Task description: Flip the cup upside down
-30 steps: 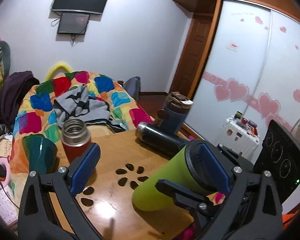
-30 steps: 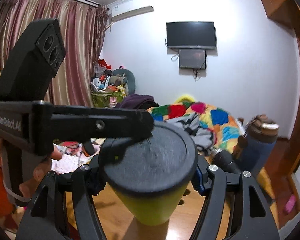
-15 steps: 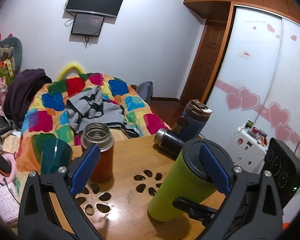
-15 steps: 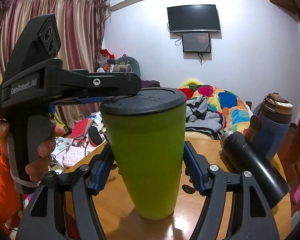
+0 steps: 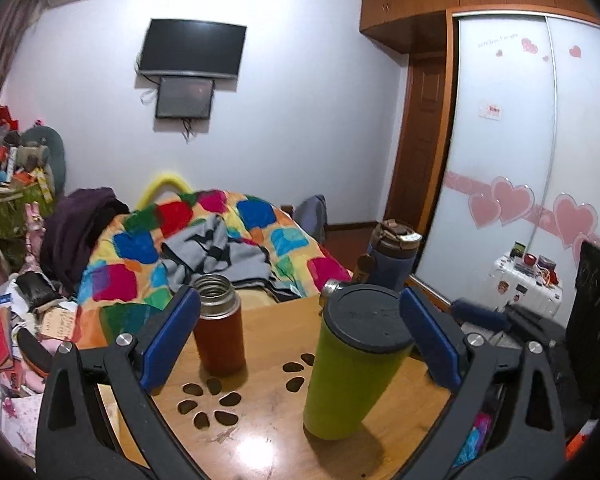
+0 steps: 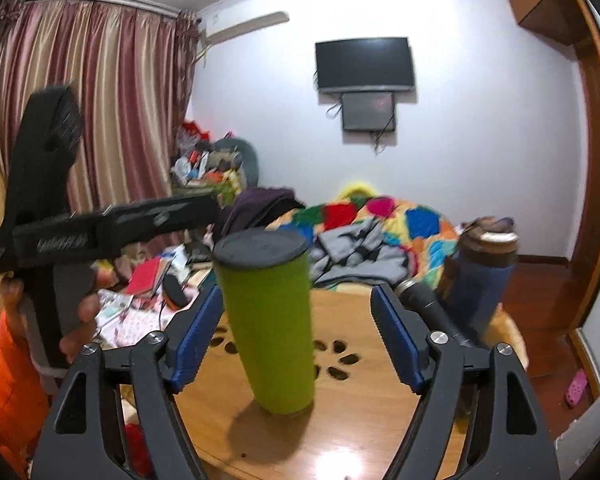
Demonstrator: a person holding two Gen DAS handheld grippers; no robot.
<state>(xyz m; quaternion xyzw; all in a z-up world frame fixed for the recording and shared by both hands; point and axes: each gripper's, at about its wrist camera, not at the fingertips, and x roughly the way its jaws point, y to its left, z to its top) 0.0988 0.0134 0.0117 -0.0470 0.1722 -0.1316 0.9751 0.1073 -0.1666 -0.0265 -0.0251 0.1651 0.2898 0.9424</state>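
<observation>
Green cup [image 6: 270,320] stands on table [image 6: 372,420], both grippers spread.

Left gripper [image 6: 100,224] in right view motion-blurred; lettering on body unreadable. Blue bottle [image 6: 484,276] blurred there too, lid detail lost. Black flask [image 5: 332,290] in left view mostly hidden behind cup [image 5: 352,364]; only steel neck shows. Embossed text on cup's dark end too small to read. Right gripper [image 5: 476,314] in left view: blurred blue-black shape past right finger. Fan [image 5: 596,320] cut by edge.
</observation>
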